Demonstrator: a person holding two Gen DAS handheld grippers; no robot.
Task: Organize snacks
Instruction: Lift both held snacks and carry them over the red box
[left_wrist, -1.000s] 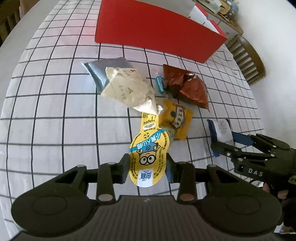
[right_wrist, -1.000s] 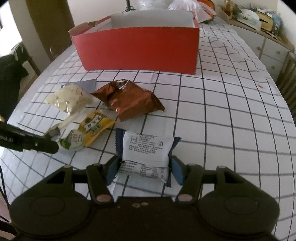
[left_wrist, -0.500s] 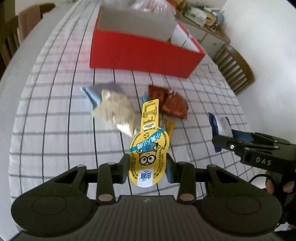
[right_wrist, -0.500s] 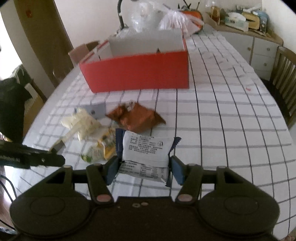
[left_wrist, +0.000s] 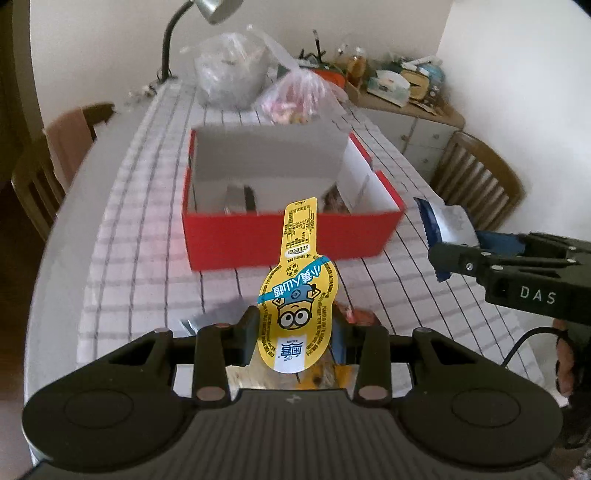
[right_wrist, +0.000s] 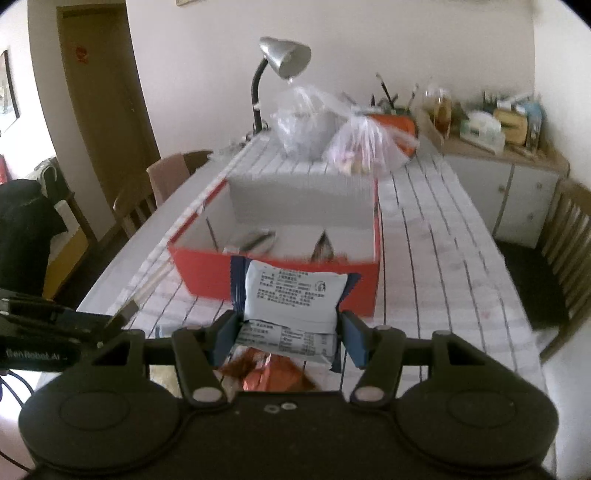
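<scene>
My left gripper (left_wrist: 295, 332) is shut on a yellow cartoon-printed snack pouch (left_wrist: 297, 291) that sticks up between its jaws, held above the checked tablecloth. My right gripper (right_wrist: 286, 332) is shut on a white and blue snack packet (right_wrist: 291, 299); that packet (left_wrist: 445, 223) and the right gripper (left_wrist: 458, 254) also show at the right of the left wrist view. Ahead stands the open red box (left_wrist: 291, 232) with white dividers and a few packets inside, also seen as the red box (right_wrist: 280, 273). A brown foil bag (right_wrist: 266, 373) lies below the right jaws.
Two plastic bags (right_wrist: 332, 129) and a desk lamp (right_wrist: 280, 66) stand behind the box. Wooden chairs (left_wrist: 476, 177) flank the table, and a cluttered sideboard (right_wrist: 495, 155) is at the back right. A person's hand (left_wrist: 567, 354) holds the right gripper.
Both grippers have risen with their snacks and tilted up, so the red box's inside now shows. The loose snacks on the cloth have dropped to the bottom of both views.
</scene>
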